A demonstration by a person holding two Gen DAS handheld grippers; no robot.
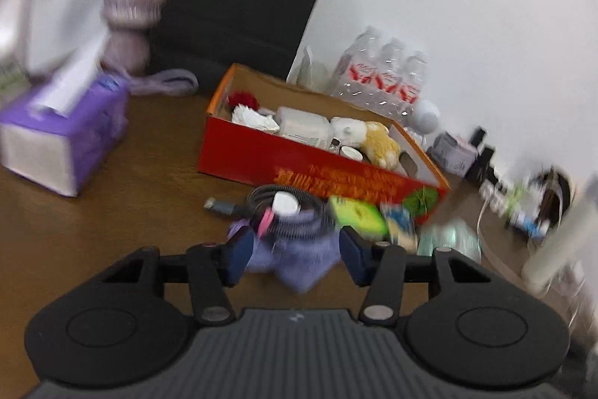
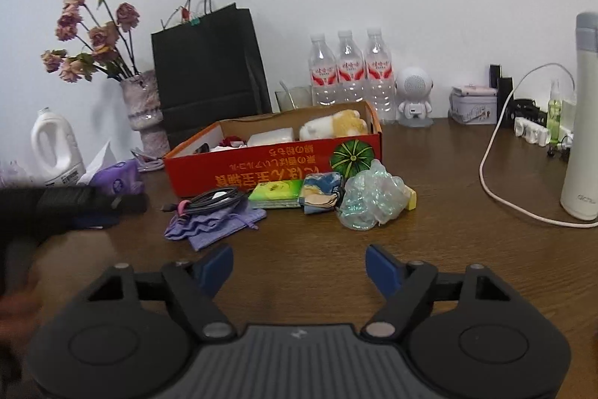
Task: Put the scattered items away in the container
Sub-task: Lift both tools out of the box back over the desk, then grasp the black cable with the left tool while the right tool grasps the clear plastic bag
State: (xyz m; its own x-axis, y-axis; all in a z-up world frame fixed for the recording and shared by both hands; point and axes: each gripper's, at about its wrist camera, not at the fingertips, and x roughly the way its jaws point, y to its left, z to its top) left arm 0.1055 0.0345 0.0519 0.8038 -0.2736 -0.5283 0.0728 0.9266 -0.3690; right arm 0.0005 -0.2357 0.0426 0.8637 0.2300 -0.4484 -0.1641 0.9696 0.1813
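Note:
A red cardboard box [image 2: 261, 167] [image 1: 299, 163] stands mid-table and holds a plush toy, a white container and other bits. In front of it lie a purple pouch [image 2: 216, 223] [image 1: 299, 268], a coiled grey cable [image 2: 216, 199] [image 1: 280, 200], a green packet [image 2: 276, 191], a blue patterned packet [image 2: 321, 193] and crumpled iridescent plastic [image 2: 373, 197]. My left gripper [image 1: 295, 253] [image 2: 93, 202] is open, low over the table just left of the pouch, which shows through the gap between its fingers. My right gripper [image 2: 299, 264] is open and empty, a little short of the items.
A purple tissue box [image 1: 63, 137], a vase of dried roses [image 2: 145, 114] and a black paper bag [image 2: 209, 70] stand at the back left. Water bottles [image 2: 351, 73] and a robot-shaped speaker [image 2: 413, 96] line the wall. A white flask [image 2: 583, 118] and a white cable [image 2: 497, 156] are on the right.

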